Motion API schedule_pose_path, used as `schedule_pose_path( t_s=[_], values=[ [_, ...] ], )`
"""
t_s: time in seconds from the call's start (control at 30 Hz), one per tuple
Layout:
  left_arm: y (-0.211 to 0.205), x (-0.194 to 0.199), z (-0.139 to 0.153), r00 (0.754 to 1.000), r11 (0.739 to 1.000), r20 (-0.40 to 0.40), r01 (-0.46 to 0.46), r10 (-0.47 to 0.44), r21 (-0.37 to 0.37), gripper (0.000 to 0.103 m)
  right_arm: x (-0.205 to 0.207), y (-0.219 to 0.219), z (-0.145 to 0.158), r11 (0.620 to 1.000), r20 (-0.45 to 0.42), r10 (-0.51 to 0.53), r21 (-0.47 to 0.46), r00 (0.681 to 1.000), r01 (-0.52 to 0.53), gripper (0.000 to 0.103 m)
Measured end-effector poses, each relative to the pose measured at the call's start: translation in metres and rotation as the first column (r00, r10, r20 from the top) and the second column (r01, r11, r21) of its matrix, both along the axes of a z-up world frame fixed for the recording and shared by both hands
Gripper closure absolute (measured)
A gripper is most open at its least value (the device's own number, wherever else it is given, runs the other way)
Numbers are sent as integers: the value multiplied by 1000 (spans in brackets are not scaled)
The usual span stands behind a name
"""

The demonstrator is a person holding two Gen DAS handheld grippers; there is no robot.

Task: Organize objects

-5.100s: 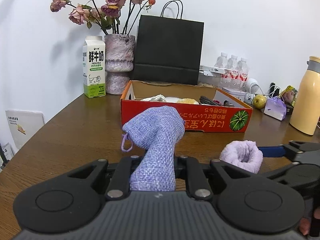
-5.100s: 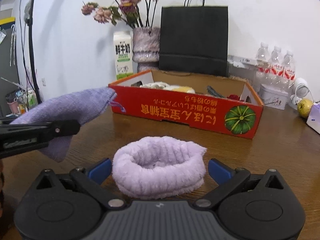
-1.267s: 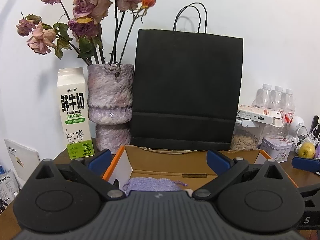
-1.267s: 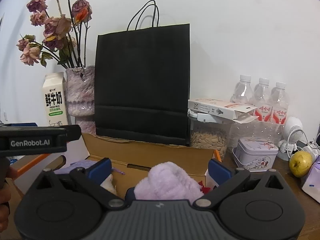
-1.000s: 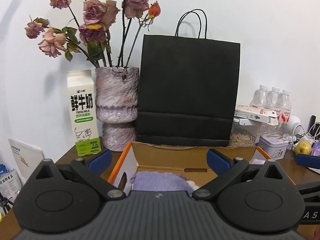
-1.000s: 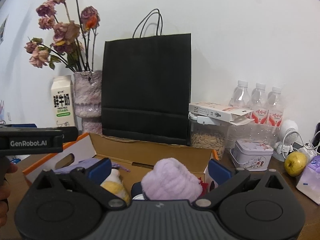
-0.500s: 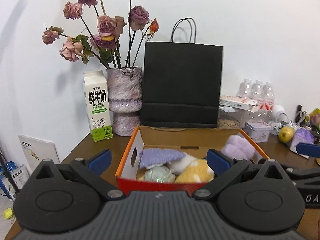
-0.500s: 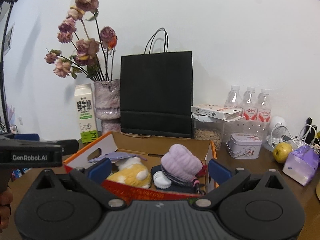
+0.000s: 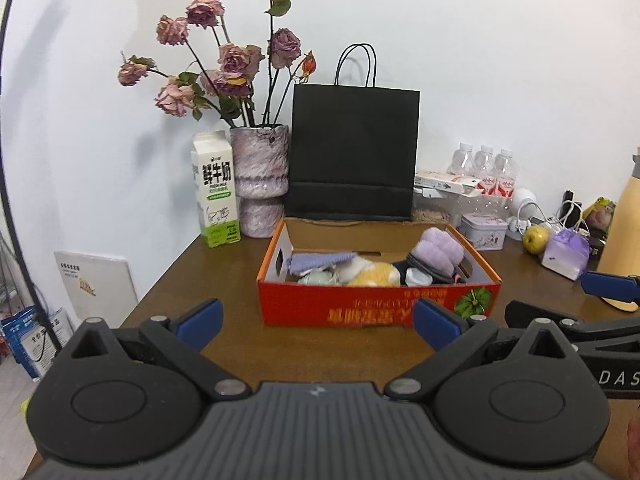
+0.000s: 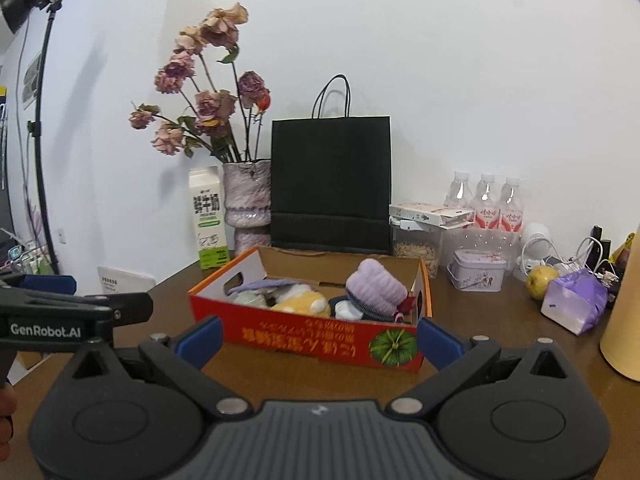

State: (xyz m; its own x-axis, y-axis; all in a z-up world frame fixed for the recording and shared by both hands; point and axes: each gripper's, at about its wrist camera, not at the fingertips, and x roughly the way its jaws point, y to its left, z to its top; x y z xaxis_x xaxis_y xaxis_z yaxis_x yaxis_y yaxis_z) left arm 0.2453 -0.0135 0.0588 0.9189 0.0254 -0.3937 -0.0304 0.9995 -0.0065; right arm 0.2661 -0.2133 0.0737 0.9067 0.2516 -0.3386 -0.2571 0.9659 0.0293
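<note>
Both grippers, left & right, fingers wide apart, empty, short of red box front edge

Bright, even indoor light in both views, the white wall washed pale. Soft grey shadows of the dried roses fall leftward on it, so light comes from the right. Strong fisheye bending: dark corners, the lamp stand bowed. The red box print smears slightly; the worktop shows little glare.
</note>
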Motion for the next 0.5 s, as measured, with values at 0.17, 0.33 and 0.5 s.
schedule_pose_path(
  t_s=[0.17,0.33,0.5],
  values=[
    [0,-32,-1,1000,1000,-1,-8,8,7,0,-35,1,0,1000,0,11,-4,1000,-11,0],
    [2,-58,-8,1000,1000,-19,-9,9,0,0,-64,1,-5,1000,-12,21,2,1000,-21,0],
    [2,-79,-16,999,1000,-38,-12,12,6,0,-85,1,-10,1000,-19,21,3,1000,-21,0]
  ],
)
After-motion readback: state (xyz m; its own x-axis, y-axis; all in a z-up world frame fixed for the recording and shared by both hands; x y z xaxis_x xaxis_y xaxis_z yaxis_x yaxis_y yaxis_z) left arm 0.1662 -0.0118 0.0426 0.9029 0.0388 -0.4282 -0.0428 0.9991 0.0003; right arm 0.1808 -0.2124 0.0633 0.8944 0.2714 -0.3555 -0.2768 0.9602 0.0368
